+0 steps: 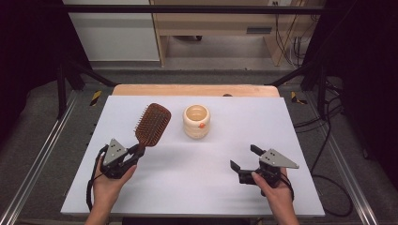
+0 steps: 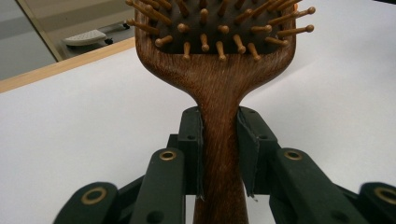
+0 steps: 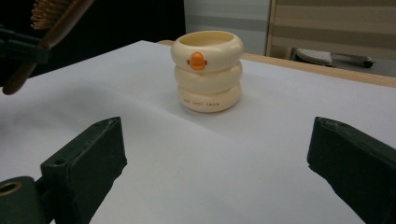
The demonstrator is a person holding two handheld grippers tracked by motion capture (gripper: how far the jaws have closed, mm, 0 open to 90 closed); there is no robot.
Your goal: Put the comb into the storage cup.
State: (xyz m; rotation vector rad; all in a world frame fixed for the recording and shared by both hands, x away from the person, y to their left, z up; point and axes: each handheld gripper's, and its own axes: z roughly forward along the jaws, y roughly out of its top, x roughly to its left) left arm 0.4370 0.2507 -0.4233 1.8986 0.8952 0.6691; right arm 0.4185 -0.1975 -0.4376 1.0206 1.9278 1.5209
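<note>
Two grippers up: my left gripper [image 1: 137,151] pinches the wooden hairbrush [image 1: 151,124] by its handle, head lifted left of centre for control, while my right gripper [image 1: 245,162], jaws spread, faces the cream cup [image 1: 196,121] mid-desk [image 1: 187,187], probably lining up.

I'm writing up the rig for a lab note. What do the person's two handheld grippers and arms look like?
Both the left gripper and the right gripper are black, with two blocky jaws on linked arms that carry brass-coloured rivets. A grey three-cornered plate sits on top of each, and a black cable trails from each by the wrist. The forearms are bare, with no sleeves in view.
</note>
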